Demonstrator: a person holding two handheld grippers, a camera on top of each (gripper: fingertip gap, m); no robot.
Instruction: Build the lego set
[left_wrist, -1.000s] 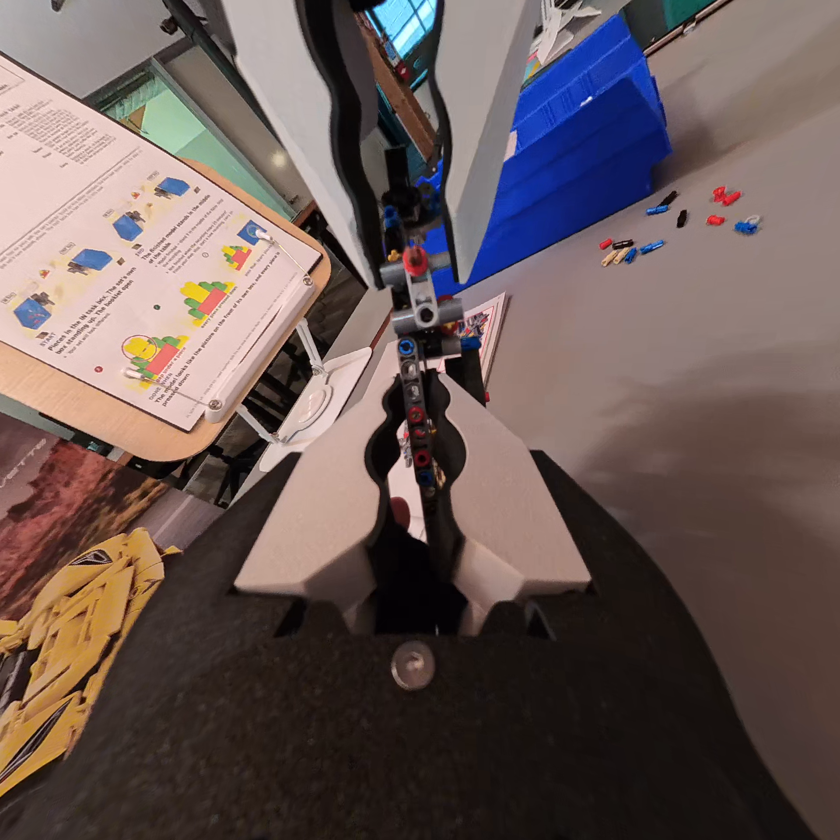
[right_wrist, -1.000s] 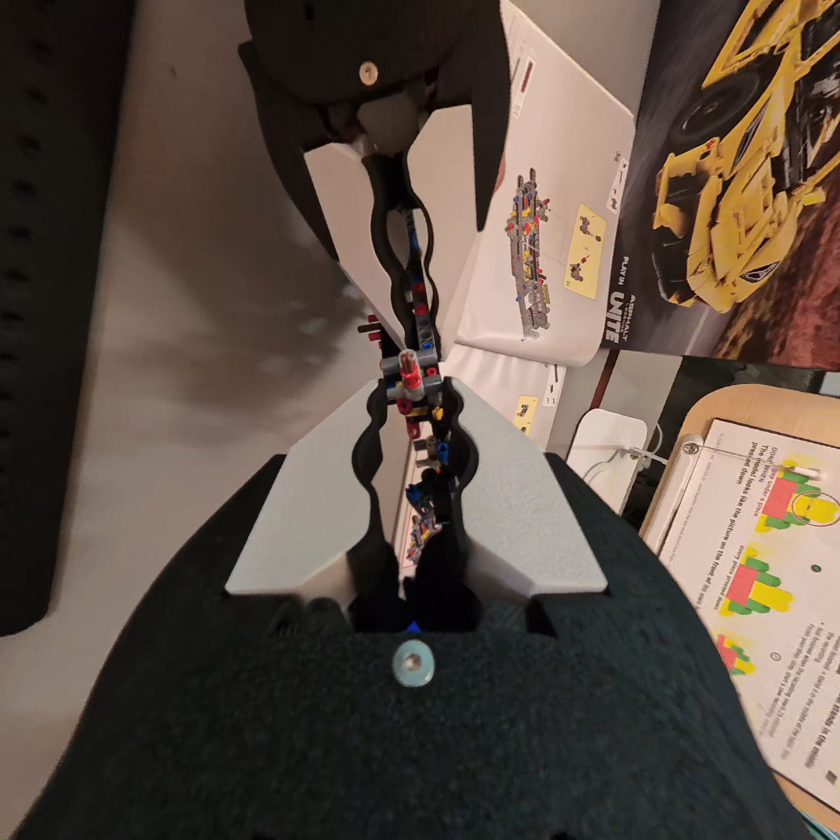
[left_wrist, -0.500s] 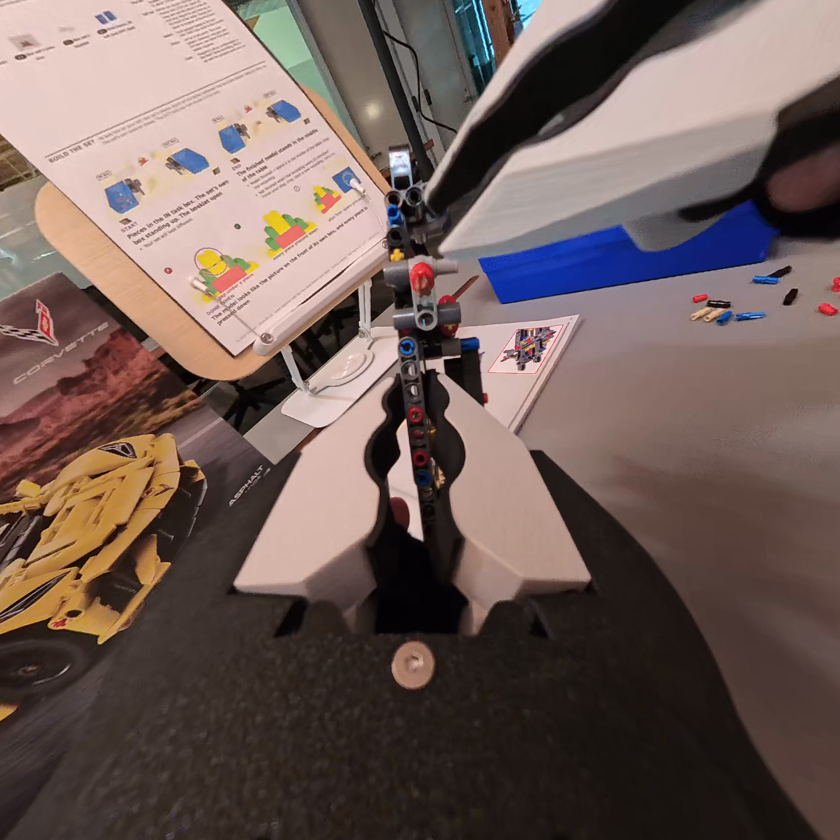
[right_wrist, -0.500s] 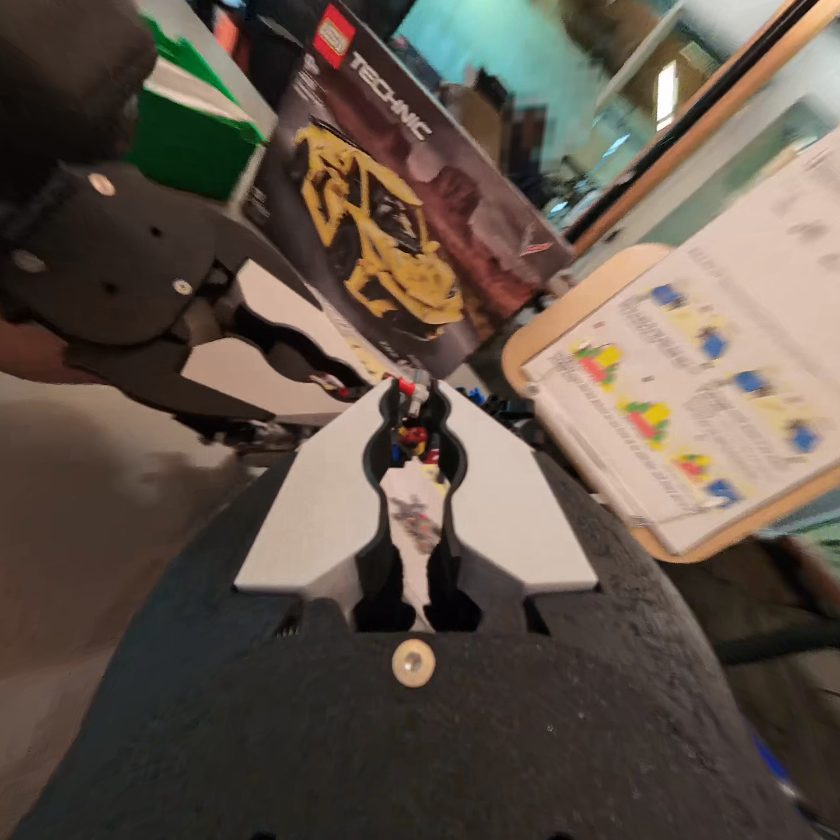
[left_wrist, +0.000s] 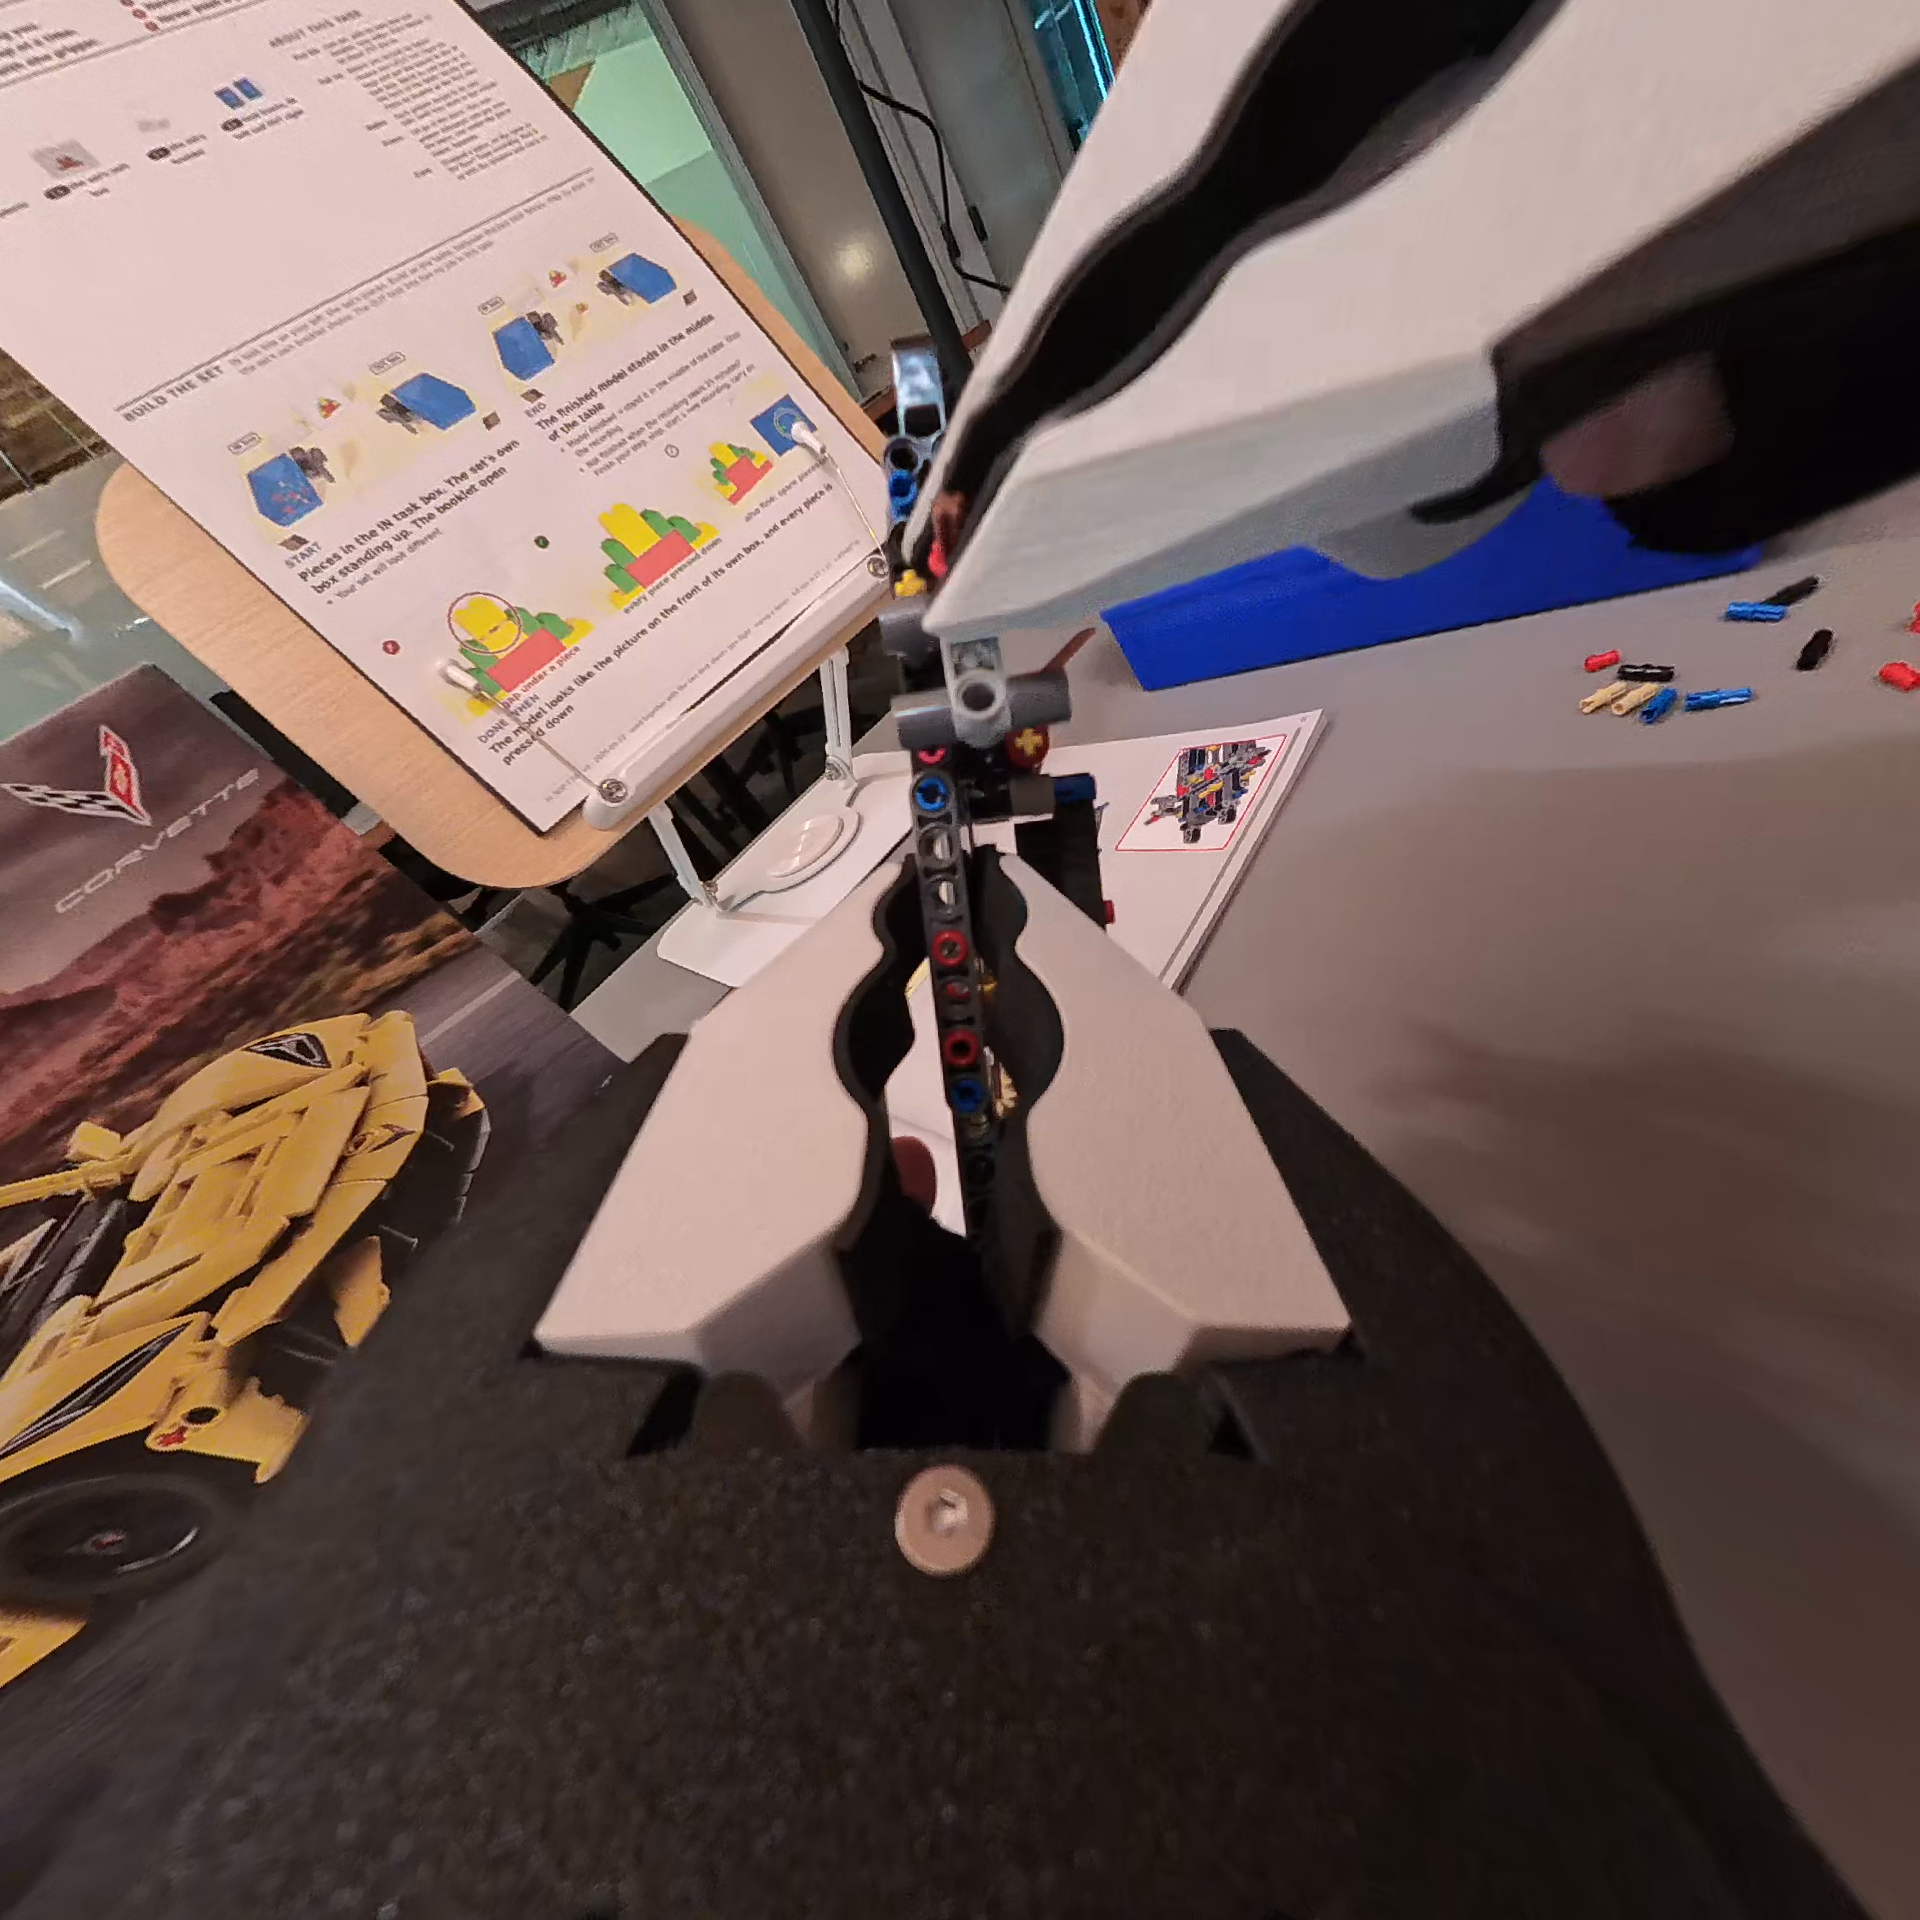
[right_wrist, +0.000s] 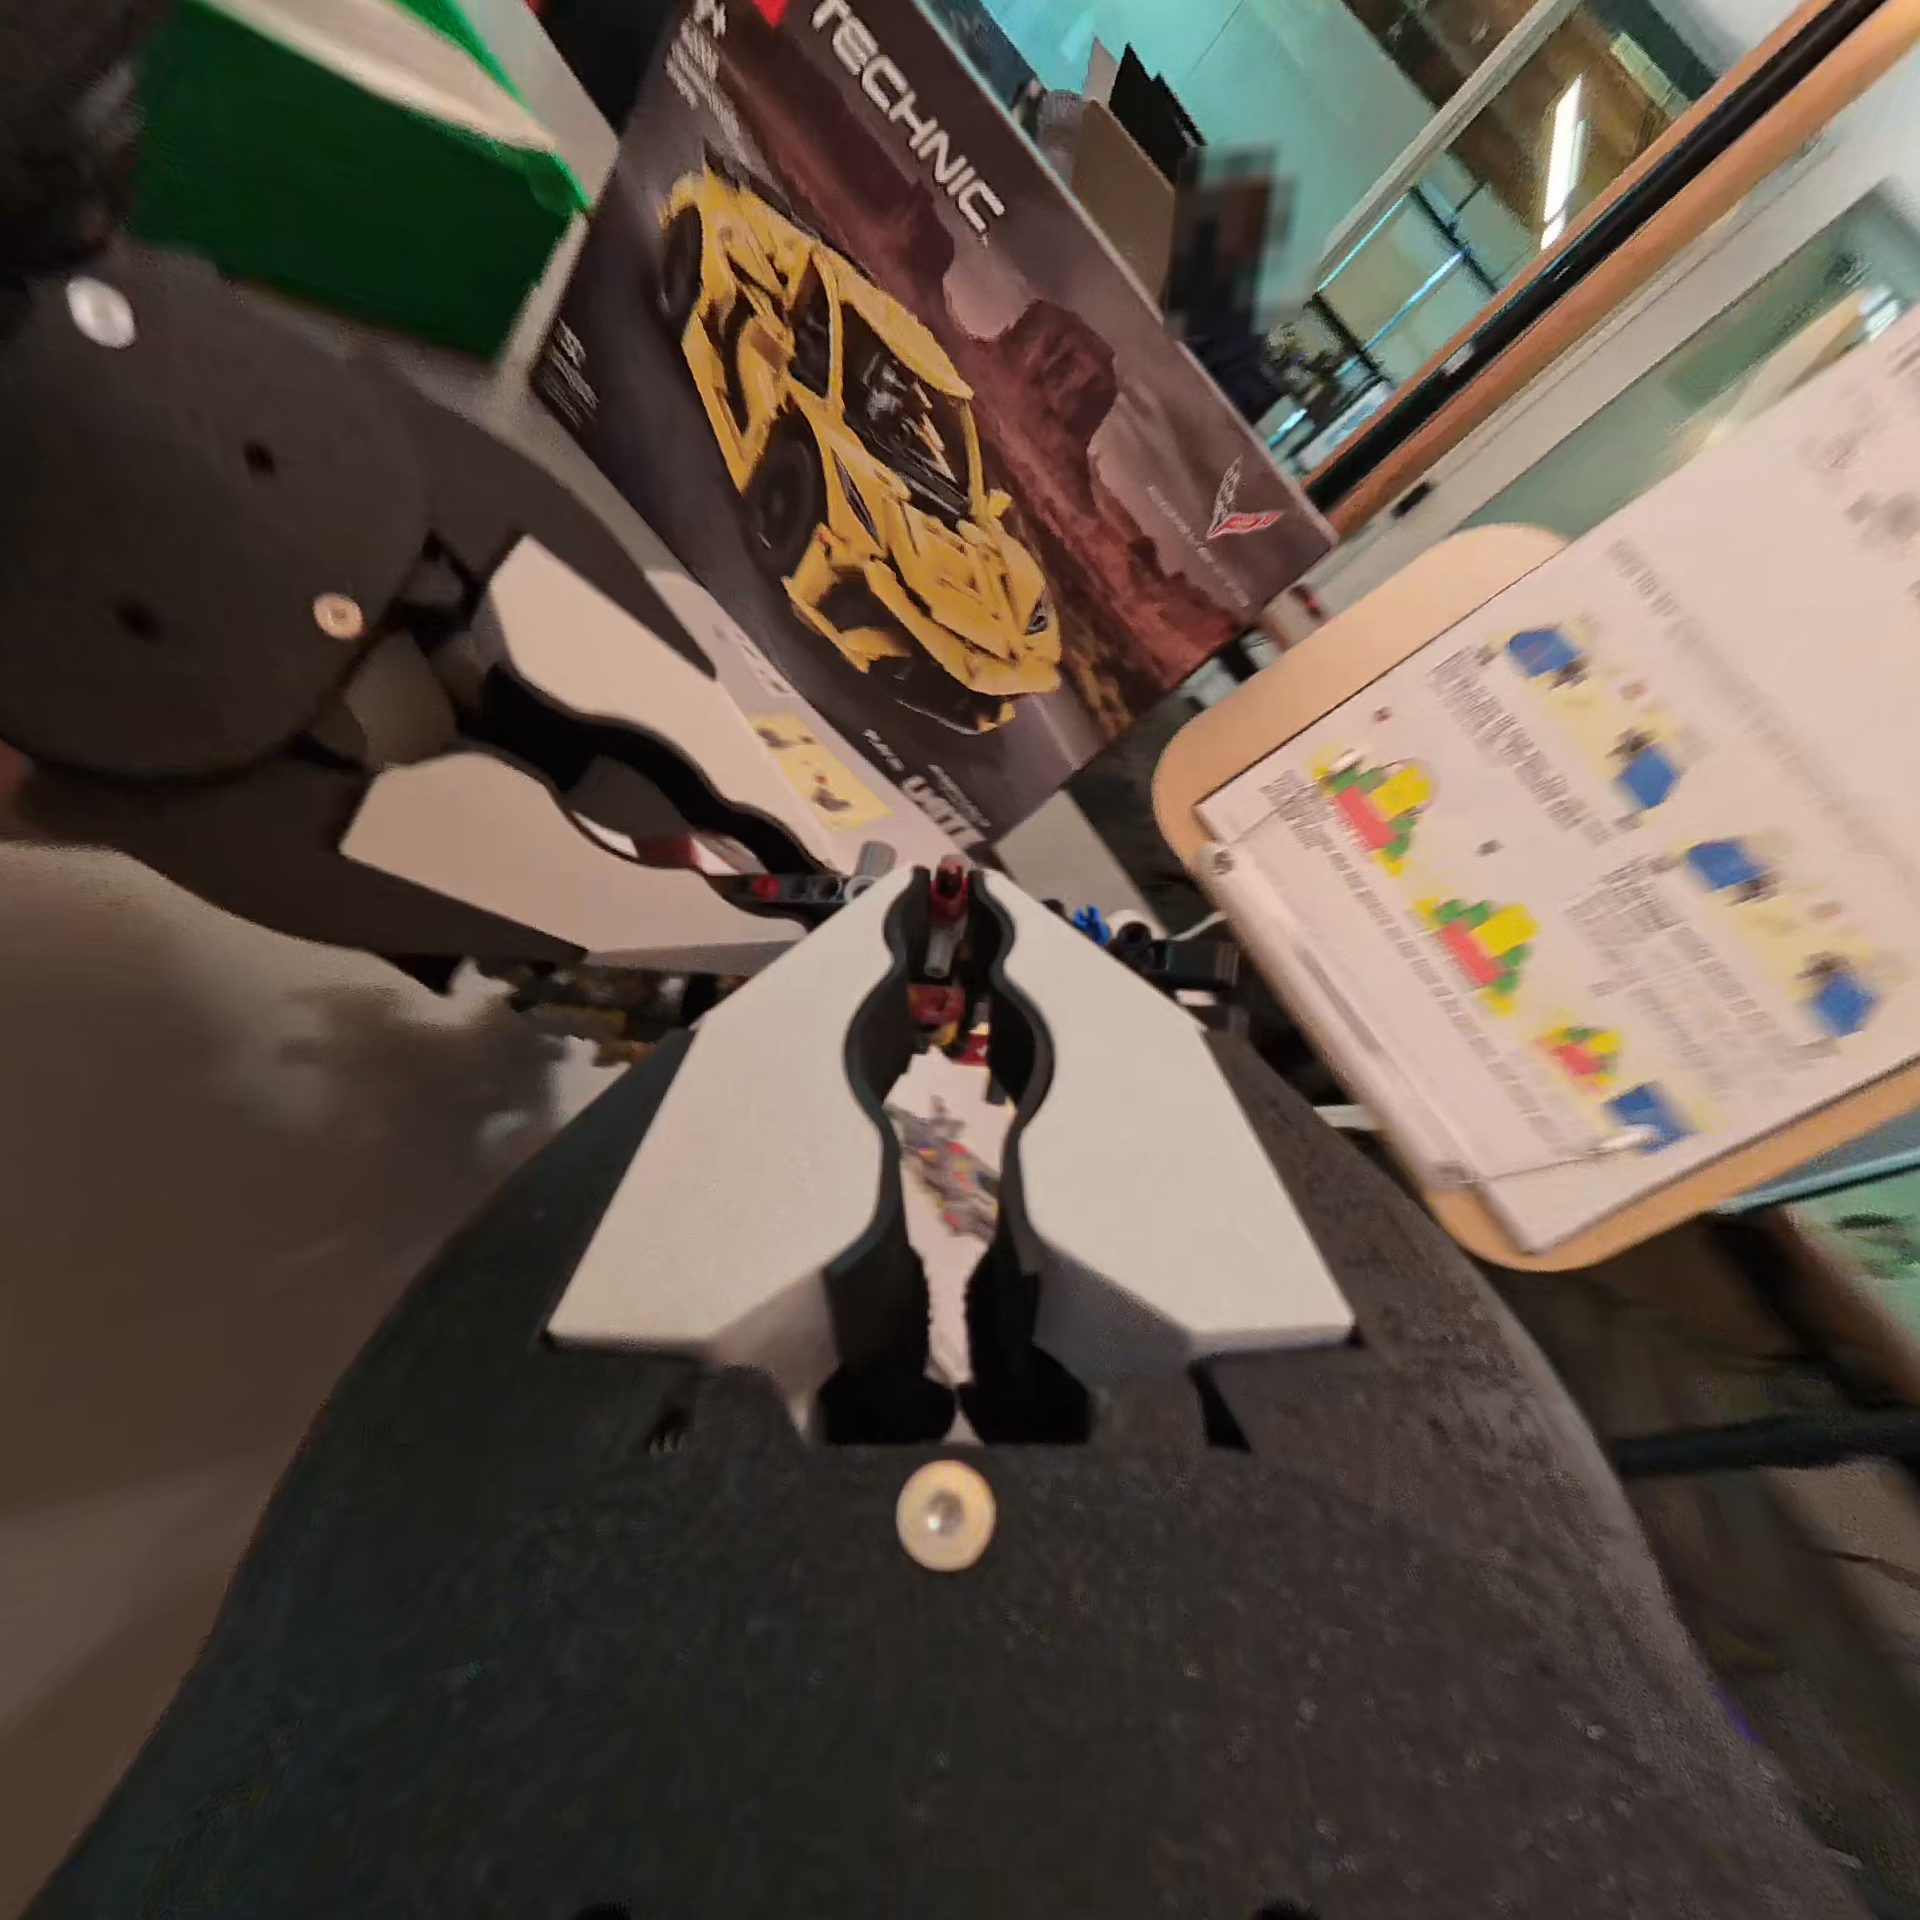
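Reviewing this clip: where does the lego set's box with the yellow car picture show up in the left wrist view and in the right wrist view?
Left wrist view: the dark cardboard box with the yellow car picture fills the left edge, below the board.
Right wrist view: the box stands top centre, tilted, behind the left gripper.
Shared landmark: the wooden board bearing a white instruction sheet, beside the box in both views.

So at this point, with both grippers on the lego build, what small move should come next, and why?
Probably a short push of the right gripper to seat the red pin pinched at its tips. The left gripper is clamped on the black beam and holds the build upright and clear of the table, so it can brace. The view is blurred, so whether the pin is already seated is unclear.
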